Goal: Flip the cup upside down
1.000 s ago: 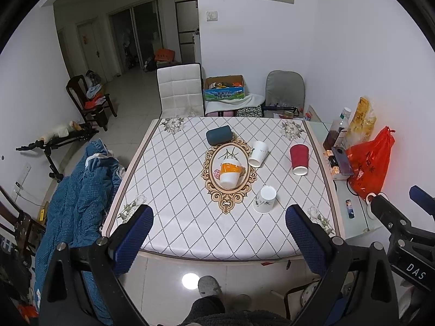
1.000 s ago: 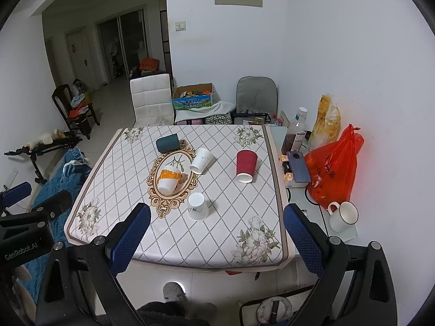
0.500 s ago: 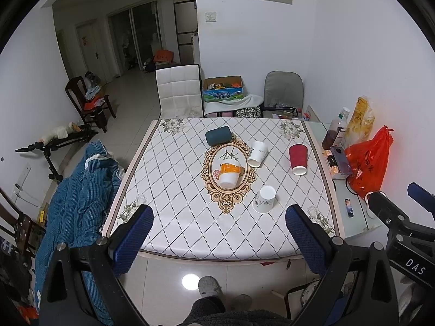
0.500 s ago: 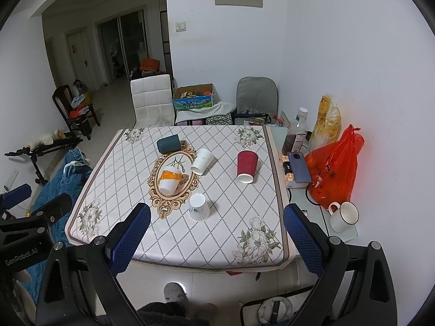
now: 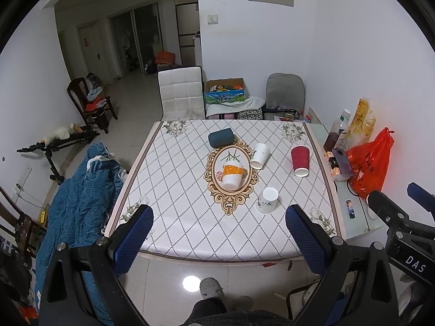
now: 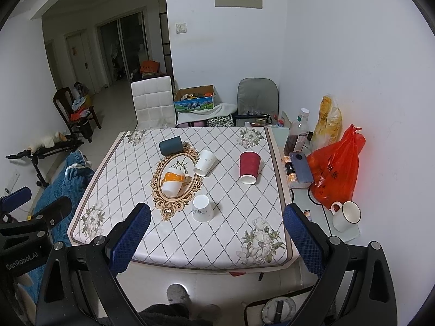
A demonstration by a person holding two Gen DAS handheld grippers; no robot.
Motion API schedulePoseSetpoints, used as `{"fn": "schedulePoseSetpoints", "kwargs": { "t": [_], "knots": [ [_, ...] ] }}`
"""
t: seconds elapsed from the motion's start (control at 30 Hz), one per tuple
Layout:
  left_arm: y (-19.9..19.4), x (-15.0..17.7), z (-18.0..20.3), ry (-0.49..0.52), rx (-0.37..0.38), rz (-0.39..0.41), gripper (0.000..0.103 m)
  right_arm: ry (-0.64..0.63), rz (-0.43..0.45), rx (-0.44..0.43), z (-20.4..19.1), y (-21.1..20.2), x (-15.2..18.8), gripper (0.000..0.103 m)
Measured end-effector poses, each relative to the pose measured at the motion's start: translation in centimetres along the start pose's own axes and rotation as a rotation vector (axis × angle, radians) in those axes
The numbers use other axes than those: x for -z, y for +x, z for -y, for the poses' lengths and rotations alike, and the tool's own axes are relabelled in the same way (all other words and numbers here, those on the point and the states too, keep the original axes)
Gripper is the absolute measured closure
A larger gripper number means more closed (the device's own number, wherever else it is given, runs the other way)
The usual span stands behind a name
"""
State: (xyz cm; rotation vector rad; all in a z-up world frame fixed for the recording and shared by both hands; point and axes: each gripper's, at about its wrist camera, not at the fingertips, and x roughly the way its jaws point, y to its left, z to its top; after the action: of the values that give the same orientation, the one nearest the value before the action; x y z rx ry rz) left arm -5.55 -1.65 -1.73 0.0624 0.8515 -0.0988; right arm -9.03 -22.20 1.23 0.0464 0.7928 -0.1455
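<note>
A: Start with the biggest thing. Why is everything laid out like that?

B: The white diamond-patterned tablecloth-covered table (image 5: 190,217) fills the middle of both views, and I'd say it is set as a work surface: cups are spread well apart so each can be gripped alone. An ornate gold-framed oval mirror tray (image 5: 231,174) lies flat at centre, probably as a marked spot.

A: And the cups?

B: A red paper cup (image 5: 300,161) right of centre and a white paper cup (image 5: 260,156) just beside the tray's upper right edge both tilt with their open mouths toward the camera. A dark teal cylindrical cup (image 5: 220,137) lies on its side at the tray's top. An orange-and-white cup (image 5: 232,176) lies on the tray. A small white cup with a leaf print (image 5: 267,200) stands inverted, lower right of the tray.

A: Which one gets flipped?

B: I cannot tell; the small white one looks done already.

A: The grippers?

B: The left gripper (image 5: 218,236) and right gripper (image 6: 217,235) sit at the bottom of their frames, blue-padded jaws spread wide, holding nothing. Both hang short of the near table edge, so every cup lies above them in frame, well apart.
</note>
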Motion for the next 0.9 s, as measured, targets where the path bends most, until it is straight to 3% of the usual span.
{"fn": "schedulePoseSetpoints", "kwargs": {
  "t": [0.9],
  "knots": [
    [-0.22,-0.09,-0.31,0.003,-0.004,0.011,0.003,0.000,0.003,0.001,-0.15,-0.18,0.01,0.003]
  ]
}}
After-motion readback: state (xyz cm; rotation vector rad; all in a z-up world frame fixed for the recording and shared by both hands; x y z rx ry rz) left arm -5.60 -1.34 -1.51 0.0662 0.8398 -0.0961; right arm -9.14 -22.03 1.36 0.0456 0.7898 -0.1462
